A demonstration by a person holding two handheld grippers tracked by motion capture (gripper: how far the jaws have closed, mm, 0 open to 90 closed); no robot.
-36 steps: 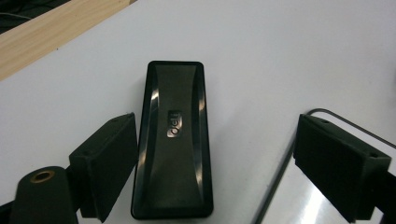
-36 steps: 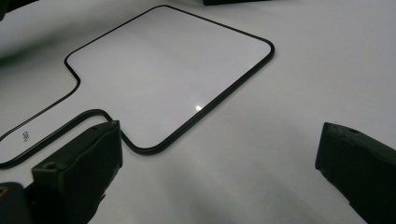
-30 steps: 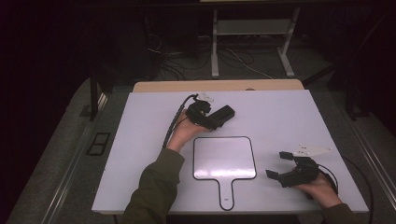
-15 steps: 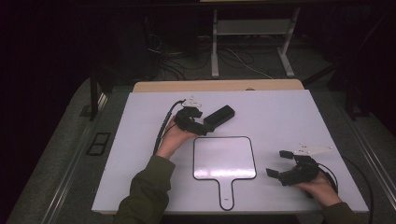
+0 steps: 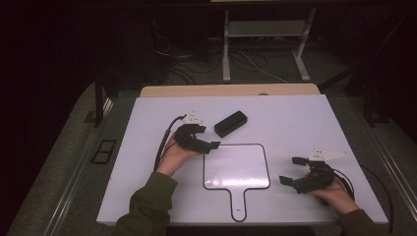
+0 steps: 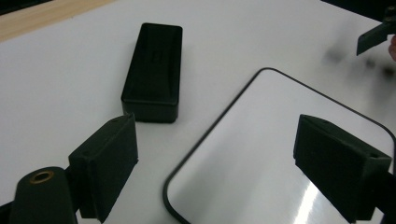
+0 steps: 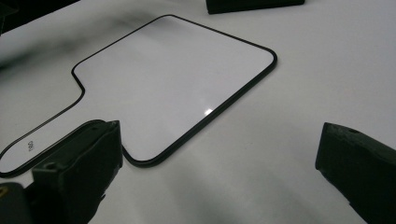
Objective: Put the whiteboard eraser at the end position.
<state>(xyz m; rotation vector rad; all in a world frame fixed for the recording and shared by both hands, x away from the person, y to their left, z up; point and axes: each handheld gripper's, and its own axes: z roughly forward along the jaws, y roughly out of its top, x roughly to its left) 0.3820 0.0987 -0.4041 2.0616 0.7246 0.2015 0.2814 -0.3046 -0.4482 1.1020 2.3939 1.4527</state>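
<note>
The right tool (image 7: 219,172) hangs open-jawed over the table (image 7: 327,70), beside the black-rimmed paddle whiteboard (image 7: 173,74).

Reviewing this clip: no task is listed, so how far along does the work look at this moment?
Done: the black eraser block lies free on the table, just beyond the paddle whiteboard, whose face looks blank. In hand: nothing; the left gripper is open at the board's far left corner, and the right gripper is open beside its right edge. What remains is unclear.
</note>
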